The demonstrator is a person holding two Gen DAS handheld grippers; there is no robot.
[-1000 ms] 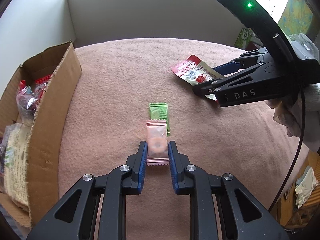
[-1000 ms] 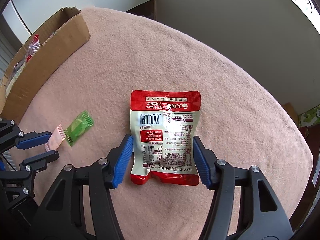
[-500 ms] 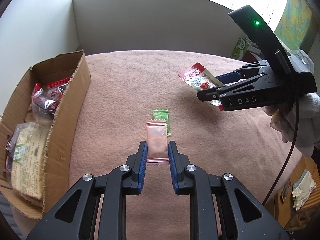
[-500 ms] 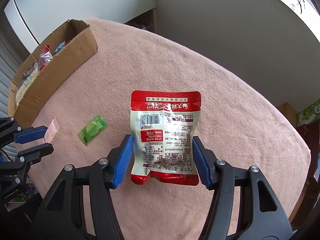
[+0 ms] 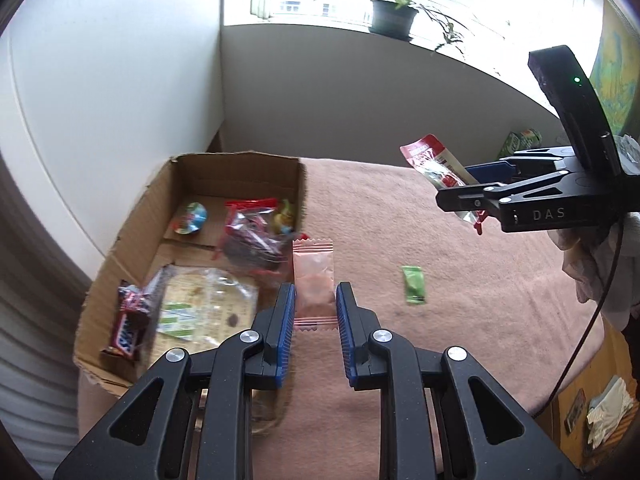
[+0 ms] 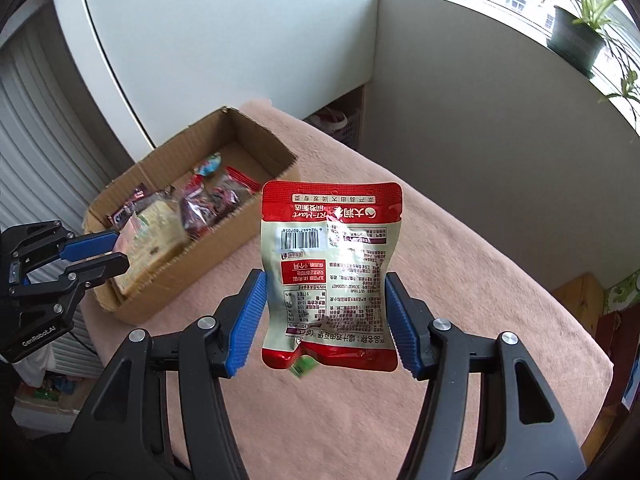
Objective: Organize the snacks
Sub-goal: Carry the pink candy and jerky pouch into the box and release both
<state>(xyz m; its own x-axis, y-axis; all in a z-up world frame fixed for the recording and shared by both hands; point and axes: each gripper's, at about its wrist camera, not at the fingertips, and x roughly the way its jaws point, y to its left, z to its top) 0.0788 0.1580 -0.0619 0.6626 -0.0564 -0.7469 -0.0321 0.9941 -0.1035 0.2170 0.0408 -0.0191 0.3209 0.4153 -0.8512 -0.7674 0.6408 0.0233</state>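
Left tongs [image 5: 314, 312], lower centre of the left wrist view, clenched on a pink candy wrapper [image 5: 313, 280] held upright over the near right edge of the cardboard box [image 5: 132, 224]. Right tongs [image 6: 326, 320], lower centre of the right wrist view, grasping a red-and-cream snack pouch [image 6: 332, 276] by its side edges, printed back toward the camera and raised clear of the tabletop [image 6: 480, 280] (covered in pink cloth). The box, at centre left in both views, holds a Snickers bar [image 5: 130, 326], a clear-wrapped flat pastry [image 5: 200, 304], a red-trimmed bag of dark pieces [image 5: 250, 240], a round foil-topped cup [image 5: 191, 218] and a small yellow item that is probably another sweet. A green candy packet [image 5: 414, 290] lies alone on the cloth, right of centre in the left view; in the right view the pouch hides all but its corner. The box's near wall is cut off behind the left tongs.
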